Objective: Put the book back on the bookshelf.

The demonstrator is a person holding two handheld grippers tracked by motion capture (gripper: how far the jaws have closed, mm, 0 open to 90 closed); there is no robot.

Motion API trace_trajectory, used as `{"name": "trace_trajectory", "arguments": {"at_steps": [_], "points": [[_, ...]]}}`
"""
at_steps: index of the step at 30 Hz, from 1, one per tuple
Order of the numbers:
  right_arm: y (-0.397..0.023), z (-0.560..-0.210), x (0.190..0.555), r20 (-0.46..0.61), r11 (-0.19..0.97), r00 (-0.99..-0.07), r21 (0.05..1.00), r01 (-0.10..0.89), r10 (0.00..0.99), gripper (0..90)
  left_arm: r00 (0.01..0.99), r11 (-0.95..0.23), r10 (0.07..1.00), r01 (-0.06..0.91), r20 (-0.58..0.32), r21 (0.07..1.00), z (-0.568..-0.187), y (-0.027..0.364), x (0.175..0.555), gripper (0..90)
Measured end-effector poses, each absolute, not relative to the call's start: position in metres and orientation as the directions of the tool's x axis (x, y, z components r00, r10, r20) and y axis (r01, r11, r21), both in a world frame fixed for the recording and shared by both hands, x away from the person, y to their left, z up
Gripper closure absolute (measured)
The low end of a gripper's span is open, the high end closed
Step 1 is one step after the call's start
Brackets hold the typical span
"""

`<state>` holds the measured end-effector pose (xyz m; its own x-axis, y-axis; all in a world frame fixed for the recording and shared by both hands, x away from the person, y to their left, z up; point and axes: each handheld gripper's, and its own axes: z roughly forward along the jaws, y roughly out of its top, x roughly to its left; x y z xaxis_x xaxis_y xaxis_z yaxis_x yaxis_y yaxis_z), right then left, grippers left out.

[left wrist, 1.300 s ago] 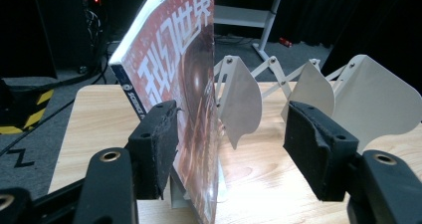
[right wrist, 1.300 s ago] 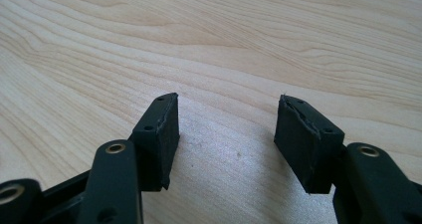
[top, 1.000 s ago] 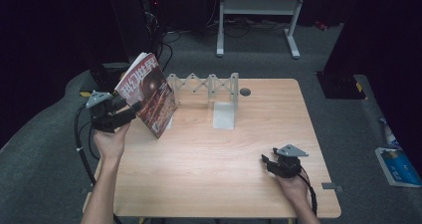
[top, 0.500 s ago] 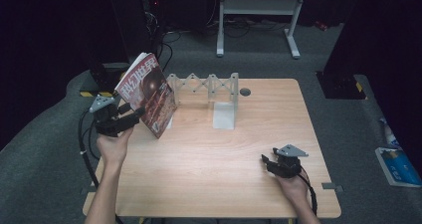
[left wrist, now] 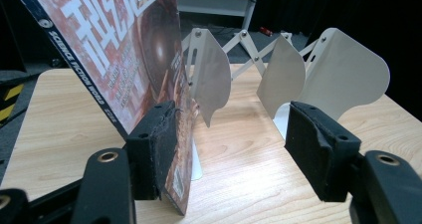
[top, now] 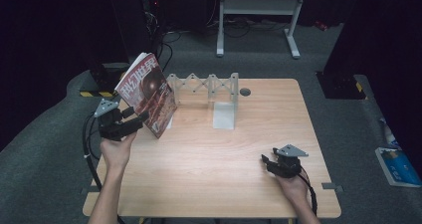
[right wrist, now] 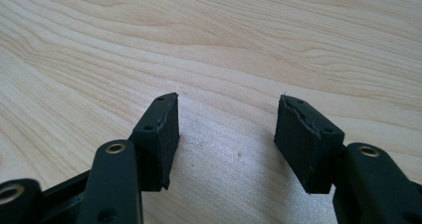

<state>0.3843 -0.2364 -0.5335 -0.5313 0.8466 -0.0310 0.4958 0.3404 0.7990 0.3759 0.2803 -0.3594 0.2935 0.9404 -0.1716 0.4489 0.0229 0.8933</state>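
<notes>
Your left gripper is near the left edge of the wooden table. Its jaws are spread wide apart. In the left gripper view, one black pad is right against the lower corner of the magazine. The other pad is well away from it, with bare table in between. So the jaws are not squeezing the magazine.

The magazine stands up on the table and tilts to the left. It has a red cover with big white letters and a dark round ball on it. On its spine you can read "SCIENCE FICTION WORLD". Its bottom edge is down by the table, just beside the left end of the white rack. I cannot tell if the magazine leans on the rack.

The white rack is a folding one with crossed bars and flat rounded plates. It sits at the back of the table, near the middle.

Your right gripper rests low over the table near the front right. Its jaws are open too, and bare wood lies between them. A small dark round spot is on the table just right of the rack.
</notes>
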Motion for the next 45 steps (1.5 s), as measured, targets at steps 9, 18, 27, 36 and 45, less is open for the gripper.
{"name": "trace_trajectory", "arguments": {"at_steps": [9, 18, 27, 36, 45], "points": [[-0.236, -0.533, 0.384, -0.031, 0.341, -0.532, 0.799, 0.495, 0.846, 42.7, 0.307, 0.019, 0.935, 0.450, -0.175, 0.893, -0.363, 0.276, 0.373, 37.1], [-0.236, -0.533, 0.384, -0.031, 0.340, -0.531, 0.799, 0.496, 0.847, 42.7, 0.328, 0.009, 0.928, 0.454, -0.177, 0.891, -0.366, 0.268, 0.373, 37.2], [-0.236, -0.534, 0.384, -0.027, 0.336, -0.530, 0.799, 0.498, 0.848, 42.7, 0.352, -0.002, 0.918, 0.462, -0.181, 0.887, -0.373, 0.258, 0.372, 37.3], [-0.236, -0.533, 0.384, -0.028, 0.338, -0.530, 0.799, 0.498, 0.847, 42.7, 0.368, -0.019, 0.914, 0.462, -0.172, 0.887, -0.376, 0.253, 0.372, 37.1], [-0.236, -0.533, 0.384, -0.031, 0.340, -0.531, 0.799, 0.496, 0.847, 42.7, 0.384, -0.024, 0.907, 0.458, -0.173, 0.889, -0.380, 0.247, 0.371, 36.9]]}}
